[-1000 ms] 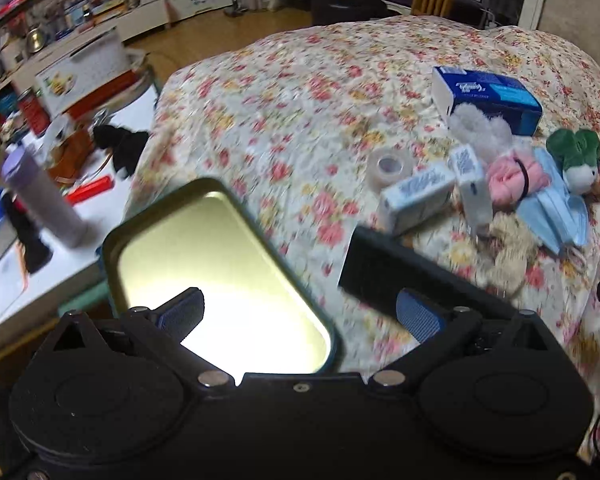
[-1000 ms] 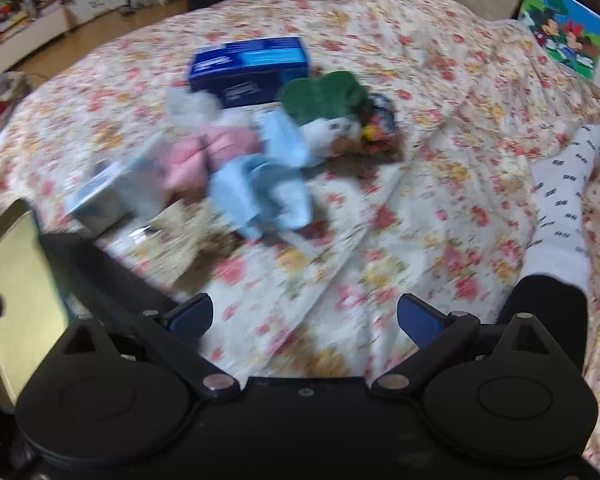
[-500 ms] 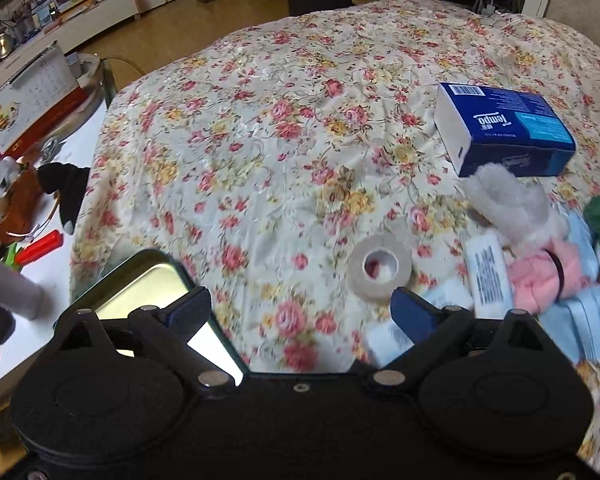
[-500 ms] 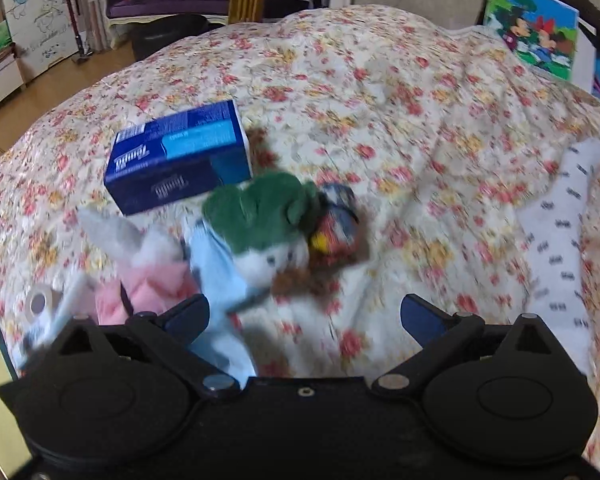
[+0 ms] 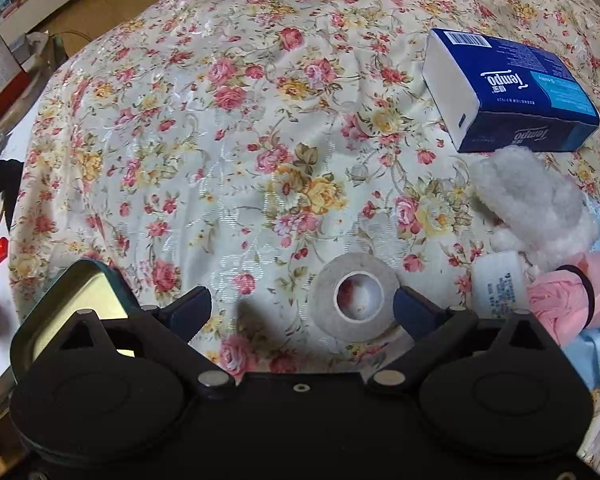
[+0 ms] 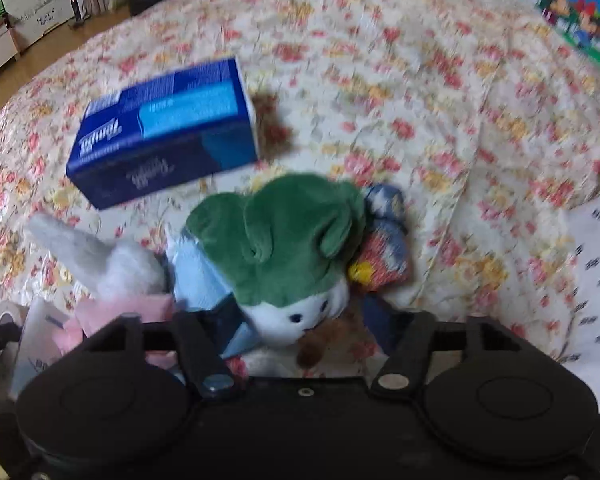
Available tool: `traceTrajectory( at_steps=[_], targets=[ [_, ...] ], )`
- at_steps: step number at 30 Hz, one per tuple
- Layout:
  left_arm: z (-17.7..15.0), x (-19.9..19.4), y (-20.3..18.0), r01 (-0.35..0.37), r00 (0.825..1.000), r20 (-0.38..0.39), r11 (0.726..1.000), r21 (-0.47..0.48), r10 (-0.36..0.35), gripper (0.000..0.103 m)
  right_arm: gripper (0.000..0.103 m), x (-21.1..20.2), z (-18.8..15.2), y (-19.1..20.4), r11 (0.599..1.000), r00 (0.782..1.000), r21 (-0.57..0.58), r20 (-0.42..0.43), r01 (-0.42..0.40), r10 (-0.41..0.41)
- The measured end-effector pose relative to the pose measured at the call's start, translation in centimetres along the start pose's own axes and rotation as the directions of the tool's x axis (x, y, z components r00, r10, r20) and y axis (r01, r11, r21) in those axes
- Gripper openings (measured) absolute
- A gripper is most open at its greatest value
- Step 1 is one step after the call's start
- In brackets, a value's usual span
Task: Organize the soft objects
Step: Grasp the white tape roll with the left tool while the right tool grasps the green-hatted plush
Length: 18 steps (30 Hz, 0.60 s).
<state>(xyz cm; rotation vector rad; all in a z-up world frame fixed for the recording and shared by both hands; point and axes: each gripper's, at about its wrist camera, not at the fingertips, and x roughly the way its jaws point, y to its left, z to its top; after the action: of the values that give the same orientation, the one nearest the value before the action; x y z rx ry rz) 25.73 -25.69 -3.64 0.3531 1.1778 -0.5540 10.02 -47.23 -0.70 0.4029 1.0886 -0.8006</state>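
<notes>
**Two grippers down over the bedspread, one closing on the plush**

Two sets of jaws, two different states. My right gripper (image 6: 300, 332) is closing: its arms have swung in around the white face of the green-capped plush toy (image 6: 284, 248), which sits between them, though the view is blurred and I cannot tell whether the pads press on it yet. My left gripper (image 5: 302, 304) stands wide, nothing held, with a roll of tape (image 5: 354, 296) lying flat on the floral bedspread (image 5: 220, 120) between its fingertips, nearer the right one.

The risk, as I judge it: the plush lies in a tangle. A pale blue cloth (image 6: 198, 276) runs under its cap, a small patterned pouch (image 6: 384, 248) touches its side, and something brown sits by its chin. A closing grip could catch the cloth as well and drag the pile, or pinch only loose fabric so the toy slips on the lift.

The toy itself looks soft and rounded, with a velvety green cap with floppy lobes over a white face with small dark eyes. It lies in the heap just in front of the blue tissue box (image 6: 168, 128), beside a white fluffy piece (image 6: 112, 260) and pink fabric (image 6: 140, 308). A metal tin (image 5: 72, 304) waits at the bed's edge by my left gripper.
</notes>
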Motion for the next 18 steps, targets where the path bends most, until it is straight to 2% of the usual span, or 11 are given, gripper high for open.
traceTrajectory(
  at_steps=[1,4,6,9,12,14,15,18],
  targets=[
    [0.1,0.0,-0.1,0.006,1.0,0.003,1.0,0.003,-0.006,0.095,0.045,0.3,0.0,-0.1,1.0,0.999,0.009,-0.024,-0.021,0.021],
    [0.5,0.1,-0.4,0.033,0.999,-0.003,0.999,0.008,-0.033,0.092,0.036,0.6,-0.1,-0.5,0.997,0.997,0.041,-0.041,-0.058,0.06],
    [0.4,0.3,-0.3,0.052,0.999,-0.005,0.999,0.005,-0.052,0.092,0.035,0.1,-0.1,-0.6,0.997,0.997,0.046,-0.028,-0.064,0.066],
    [0.3,0.7,-0.5,0.042,0.999,-0.011,0.999,0.008,-0.042,0.088,0.035,-0.8,0.0,-0.7,0.998,0.998,0.039,0.005,-0.056,0.056],
    [0.6,1.1,-0.5,0.091,0.996,-0.019,0.996,0.001,-0.091,0.075,0.035,-1.4,0.1,-0.9,0.997,0.998,0.046,0.028,-0.056,0.055],
    [0.9,1.3,-0.2,0.141,0.99,-0.027,0.99,-0.024,-0.141,0.056,0.035,-2.0,0.2,-1.2,0.997,0.997,0.047,0.041,-0.061,0.059],
    [1.1,1.3,-0.1,0.151,0.988,-0.026,0.988,-0.037,-0.152,0.05,0.035,-2.3,0.2,-1.3,0.997,0.997,0.046,0.05,-0.059,0.057],
    [1.4,1.4,0.3,0.163,0.986,-0.018,0.985,-0.056,-0.164,0.049,0.035,-2.9,0.1,-1.5,0.997,0.996,0.042,0.07,-0.059,0.056]
  ],
)
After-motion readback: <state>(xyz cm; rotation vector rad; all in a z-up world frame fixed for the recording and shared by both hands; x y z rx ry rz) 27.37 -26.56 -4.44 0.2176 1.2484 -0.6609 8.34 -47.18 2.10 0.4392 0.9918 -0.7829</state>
